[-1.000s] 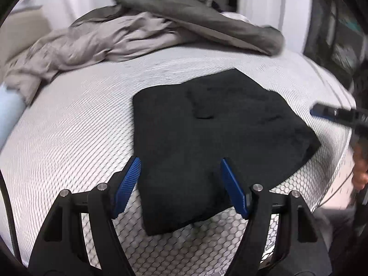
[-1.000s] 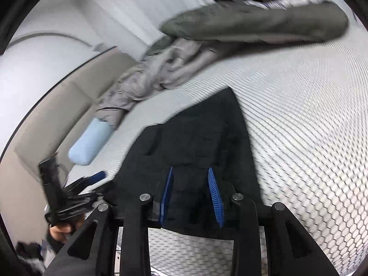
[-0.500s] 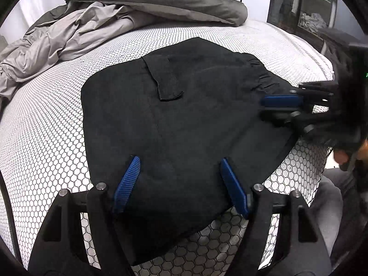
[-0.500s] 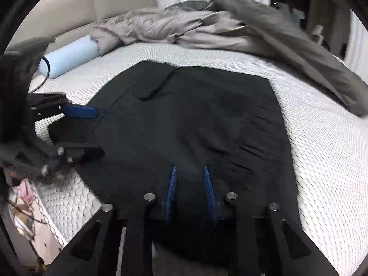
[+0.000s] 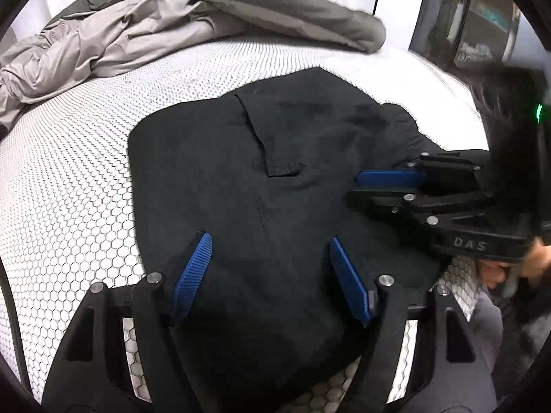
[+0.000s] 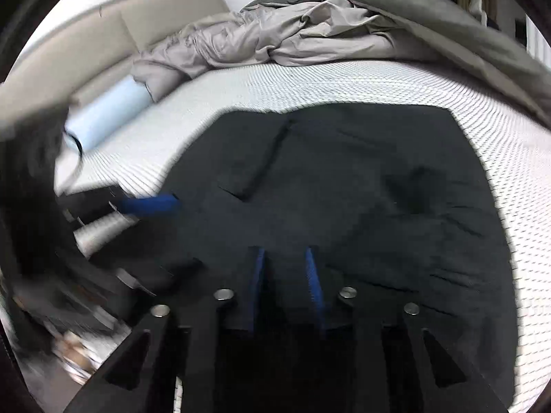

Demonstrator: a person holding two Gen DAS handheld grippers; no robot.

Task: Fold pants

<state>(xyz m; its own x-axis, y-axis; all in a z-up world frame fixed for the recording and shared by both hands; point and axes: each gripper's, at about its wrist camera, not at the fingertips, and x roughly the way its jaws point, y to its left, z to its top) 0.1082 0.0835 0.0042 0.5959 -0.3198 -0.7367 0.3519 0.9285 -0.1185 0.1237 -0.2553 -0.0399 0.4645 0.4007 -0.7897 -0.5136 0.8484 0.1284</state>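
The black pants (image 5: pixel 275 179) lie spread flat on the bed (image 5: pixel 69 172), on the white mattress cover with the honeycomb pattern. Behind the pants, a grey crumpled duvet (image 5: pixel 172 24) is heaped at the far side of the bed, and a light blue bolster (image 6: pixel 106 117) lies near the headboard (image 6: pixel 69 44). The left claw (image 5: pixel 270 275) stands over the near edge of the pants with its blue fingers wide apart, and no cloth is between them. The right claw (image 6: pixel 284 285) sits low on the waist side of the pants, its fingers narrow; whether cloth is pinched between them, I cannot tell.
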